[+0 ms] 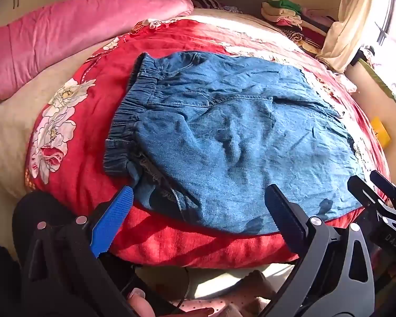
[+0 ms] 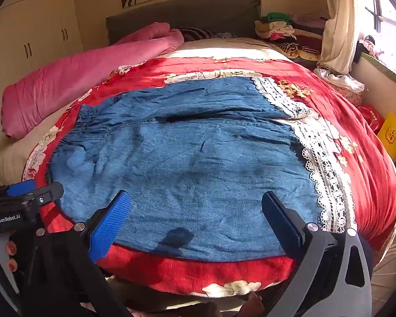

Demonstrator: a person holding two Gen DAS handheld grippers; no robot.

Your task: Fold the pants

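Observation:
Blue denim pants [image 1: 224, 137] lie spread flat on a red floral quilt [image 1: 87, 132]. The elastic waistband [image 1: 129, 116] is at the left, the lace-trimmed leg hems [image 2: 322, 169] at the right. My left gripper [image 1: 200, 206] is open and empty, hovering at the pants' near edge by the waist end. My right gripper [image 2: 198, 211] is open and empty over the near edge of the lower leg [image 2: 198, 171]. The right gripper also shows at the left wrist view's right edge [image 1: 382, 198], and the left gripper at the right wrist view's left edge [image 2: 26, 195].
A pink duvet [image 1: 79, 31] lies along the bed's far left. Stacked folded clothes [image 2: 279, 31] sit by the headboard. A curtain [image 2: 338, 26] and window are at the right. A yellow box [image 2: 392, 134] stands beside the bed. The quilt's near edge [image 2: 198, 274] drops off just below the grippers.

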